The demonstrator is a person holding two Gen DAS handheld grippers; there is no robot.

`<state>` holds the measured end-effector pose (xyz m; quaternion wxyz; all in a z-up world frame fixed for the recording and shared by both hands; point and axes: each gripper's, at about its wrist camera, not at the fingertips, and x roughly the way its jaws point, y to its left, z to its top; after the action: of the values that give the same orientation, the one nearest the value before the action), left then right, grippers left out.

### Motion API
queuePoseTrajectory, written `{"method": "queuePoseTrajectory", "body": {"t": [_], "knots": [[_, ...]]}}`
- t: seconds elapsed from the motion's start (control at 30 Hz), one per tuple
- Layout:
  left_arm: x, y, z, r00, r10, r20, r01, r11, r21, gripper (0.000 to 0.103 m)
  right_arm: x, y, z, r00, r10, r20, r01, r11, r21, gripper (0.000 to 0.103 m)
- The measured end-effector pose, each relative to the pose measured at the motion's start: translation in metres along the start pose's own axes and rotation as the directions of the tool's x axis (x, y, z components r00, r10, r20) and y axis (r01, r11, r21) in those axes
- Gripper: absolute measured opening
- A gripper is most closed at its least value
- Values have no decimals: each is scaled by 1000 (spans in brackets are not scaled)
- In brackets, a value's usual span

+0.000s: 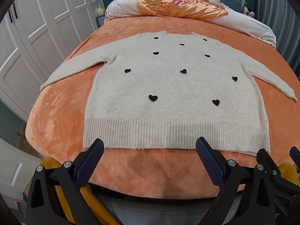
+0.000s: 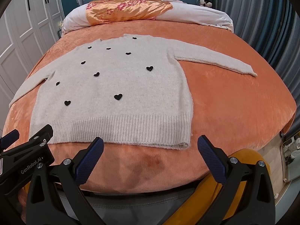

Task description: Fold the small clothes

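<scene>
Hovering at the foot of the bed, both tongs stand apart and empty: the left tongs [image 1: 149, 148] sit just short of the sweater's ribbed hem [image 1: 168, 133], and the right tongs [image 2: 150, 146] straddle the hem's right corner. The cream knit sweater [image 1: 168, 86] with black heart patches lies flat and face-up on the orange plush bedspread [image 1: 61, 116], its collar far from the hem and toward the pillow [image 2: 196, 13], with both sleeves spread out to the sides.

Judging from this, the risks are mostly in the grip. The knit looks thick and fuzzy, so a shallow pinch at the hem could catch only the top layer and separate front from back. A bite that goes too deep may snag the plush bedspread too. Uneven lifting by the two tongs would skew the fold, and the outstretched right sleeve [image 2: 215, 61] could drag and bunch.
</scene>
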<state>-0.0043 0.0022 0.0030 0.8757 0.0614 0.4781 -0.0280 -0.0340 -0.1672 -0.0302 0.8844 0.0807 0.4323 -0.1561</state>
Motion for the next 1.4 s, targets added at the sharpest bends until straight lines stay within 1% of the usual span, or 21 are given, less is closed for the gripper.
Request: {"method": "queuePoseTrajectory", "body": {"t": [1.13, 1.4], "knots": [[1, 3, -4, 1000, 8, -4, -8, 1000, 2, 96, 0, 0, -1, 1000, -3, -4, 3, 1000, -3, 98], [1, 3, -6, 1000, 15, -9, -15, 1000, 6, 96, 5, -1, -3, 1000, -3, -14, 3, 1000, 2, 98]]}}
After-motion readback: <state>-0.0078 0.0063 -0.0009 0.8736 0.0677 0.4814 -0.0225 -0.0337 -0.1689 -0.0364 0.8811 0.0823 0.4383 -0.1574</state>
